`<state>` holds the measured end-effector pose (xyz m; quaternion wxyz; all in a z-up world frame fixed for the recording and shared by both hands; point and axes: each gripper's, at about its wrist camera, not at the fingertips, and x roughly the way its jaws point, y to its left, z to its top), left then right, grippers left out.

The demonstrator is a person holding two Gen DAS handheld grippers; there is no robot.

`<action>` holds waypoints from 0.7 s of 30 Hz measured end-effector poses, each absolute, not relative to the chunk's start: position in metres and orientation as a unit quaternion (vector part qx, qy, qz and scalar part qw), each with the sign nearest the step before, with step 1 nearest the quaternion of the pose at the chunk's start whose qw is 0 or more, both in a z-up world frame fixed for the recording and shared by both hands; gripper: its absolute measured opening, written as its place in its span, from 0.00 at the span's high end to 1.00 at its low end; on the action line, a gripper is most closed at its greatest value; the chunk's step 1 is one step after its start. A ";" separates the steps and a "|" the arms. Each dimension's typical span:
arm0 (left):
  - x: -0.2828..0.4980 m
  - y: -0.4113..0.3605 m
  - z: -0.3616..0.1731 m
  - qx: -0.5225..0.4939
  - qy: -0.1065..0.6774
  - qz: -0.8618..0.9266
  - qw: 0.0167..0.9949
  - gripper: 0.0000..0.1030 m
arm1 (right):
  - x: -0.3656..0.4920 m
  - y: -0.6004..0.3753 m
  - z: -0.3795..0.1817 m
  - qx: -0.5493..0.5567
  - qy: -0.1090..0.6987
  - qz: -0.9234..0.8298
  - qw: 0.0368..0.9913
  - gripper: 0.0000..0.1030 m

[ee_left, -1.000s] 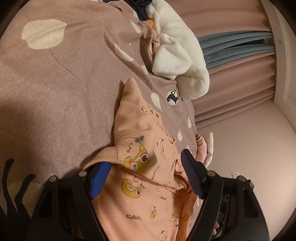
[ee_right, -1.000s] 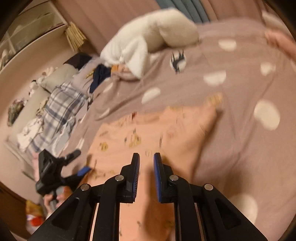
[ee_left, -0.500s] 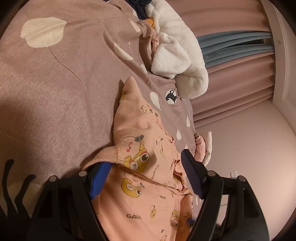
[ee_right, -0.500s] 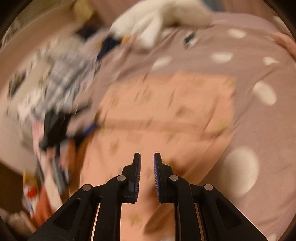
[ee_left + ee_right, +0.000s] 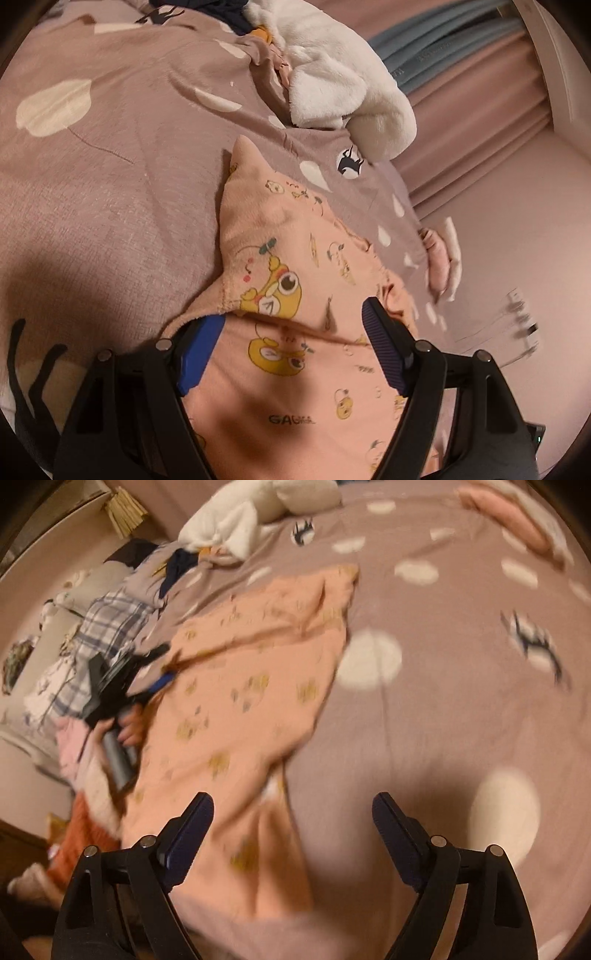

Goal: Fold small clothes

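The peach garment (image 5: 243, 686) lies spread on the mauve bedspread (image 5: 461, 701), printed side up, with yellow cartoon figures across it. In the right wrist view its long axis runs diagonally, from the near edge between the gripper fingers up to a pointed corner at the upper right, aimed toward the white fleece item (image 5: 258, 513) at the head of the bed. In the left wrist view (image 5: 295, 295) the same corner points up and away from the gripper, and a folded layer lies across the cloth with its edge just ahead of the fingers. The left gripper (image 5: 291, 332) stands with jaws wide; the garment lies between and under them, and the pads do not visibly press on it. The right gripper (image 5: 291, 823) has its jaws opening, with the garment's near edge below the gap but not pinched. A hand (image 5: 127, 727) holds the left gripper at the garment's left edge, beside a plaid cloth (image 5: 107, 627).
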<state>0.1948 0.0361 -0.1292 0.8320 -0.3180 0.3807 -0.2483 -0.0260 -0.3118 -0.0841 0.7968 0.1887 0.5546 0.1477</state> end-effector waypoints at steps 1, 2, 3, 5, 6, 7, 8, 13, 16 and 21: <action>0.193 0.037 -0.130 -0.317 0.380 -0.247 0.833 0.25 | -0.029 -0.311 -0.091 0.184 0.561 0.147 0.794 0.17; 0.192 0.038 -0.131 -0.320 0.379 -0.248 0.833 0.25 | -0.032 -0.308 -0.096 0.184 0.565 0.148 0.790 0.22; 0.190 0.041 -0.133 -0.325 0.376 -0.250 0.831 0.25 | -0.037 -0.306 -0.106 0.198 0.567 0.162 0.783 0.26; 0.188 0.047 -0.135 -0.338 0.370 -0.255 0.827 0.25 | -0.039 -0.297 -0.107 0.201 0.555 0.177 0.788 0.50; 0.187 0.049 -0.136 -0.344 0.367 -0.258 0.825 0.25 | -0.043 -0.292 -0.105 0.191 0.548 0.186 0.793 0.66; 0.186 0.050 -0.136 -0.347 0.365 -0.260 0.824 0.25 | -0.045 -0.287 -0.105 0.186 0.555 0.187 0.789 0.94; 0.185 0.051 -0.136 -0.348 0.364 -0.261 0.824 0.25 | -0.045 -0.284 -0.105 0.189 0.560 0.181 0.786 0.94; 0.182 0.048 -0.134 -0.336 0.364 -0.258 0.830 0.25 | -0.062 -0.306 -0.086 0.238 0.507 0.143 0.816 0.94; 0.183 0.046 -0.133 -0.331 0.366 -0.255 0.831 0.25 | -0.085 -0.324 -0.066 0.248 0.488 0.134 0.826 0.95; 0.184 0.044 -0.133 -0.326 0.368 -0.253 0.833 0.25 | -0.100 -0.320 -0.083 0.214 0.565 0.087 0.792 0.95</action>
